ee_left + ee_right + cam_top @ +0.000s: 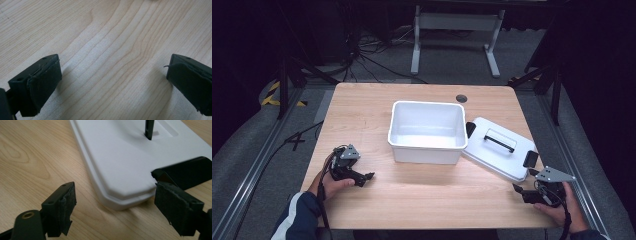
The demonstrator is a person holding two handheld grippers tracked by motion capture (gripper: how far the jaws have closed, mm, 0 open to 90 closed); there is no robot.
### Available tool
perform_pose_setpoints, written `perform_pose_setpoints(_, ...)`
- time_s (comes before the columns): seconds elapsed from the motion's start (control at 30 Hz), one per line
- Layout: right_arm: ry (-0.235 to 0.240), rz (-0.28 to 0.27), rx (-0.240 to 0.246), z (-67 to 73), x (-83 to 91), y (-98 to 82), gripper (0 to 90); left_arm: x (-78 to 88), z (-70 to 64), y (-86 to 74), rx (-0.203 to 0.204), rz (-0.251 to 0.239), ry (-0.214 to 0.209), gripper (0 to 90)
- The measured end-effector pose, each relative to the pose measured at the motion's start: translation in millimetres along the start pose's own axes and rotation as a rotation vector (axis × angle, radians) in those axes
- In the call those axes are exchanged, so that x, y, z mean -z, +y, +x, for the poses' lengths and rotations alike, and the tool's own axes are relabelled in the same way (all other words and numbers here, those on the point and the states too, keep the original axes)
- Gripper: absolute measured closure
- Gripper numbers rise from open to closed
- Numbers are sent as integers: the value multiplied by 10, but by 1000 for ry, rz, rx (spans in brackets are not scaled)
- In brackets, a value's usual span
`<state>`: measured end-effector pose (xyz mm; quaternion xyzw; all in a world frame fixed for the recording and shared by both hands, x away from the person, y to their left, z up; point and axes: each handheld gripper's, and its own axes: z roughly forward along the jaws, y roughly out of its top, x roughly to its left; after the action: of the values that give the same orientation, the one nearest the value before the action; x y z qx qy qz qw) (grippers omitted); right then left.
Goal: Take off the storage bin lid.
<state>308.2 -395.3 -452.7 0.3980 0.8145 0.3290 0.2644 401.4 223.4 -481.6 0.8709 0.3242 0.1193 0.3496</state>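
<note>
I see white rectangular plastic bin (427,131) uncovered at centre of light wooden worktop (422,195). White flat lid with black handle (499,147) lies at its 4 o'clock, touching. Left tool (364,177) gapes empty; right tool (113,206) gapes, straddling lid corner. No grasp yet; likely closing still ahead.

We see a tub (427,131) standing near the middle of the table (362,107), slightly toward its far side. Its lid (498,148) lies flat on the table just to the right of the tub, touching or nearly touching it, with a handle (499,140) on top. The left gripper (363,177) sits at the near left, well apart from the tub, jaws spread over bare table. The right gripper (523,192) is at the near right, just before the lid's near corner (125,197), which lies between its spread jaws. Beyond the table, a desk frame (457,35) stands on the floor.
</note>
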Motion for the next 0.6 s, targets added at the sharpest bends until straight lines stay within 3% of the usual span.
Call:
perform_pose_setpoints(0.43, -2, 14, -94, -44, -64, -149, 176, -1, 4, 1, -3, 0, -2, 2)
perform_pose_setpoints(0.6, 38, 21, -123, -76, -75, -151, 194, -2, 12, 5, -13, 1, -2, 2)
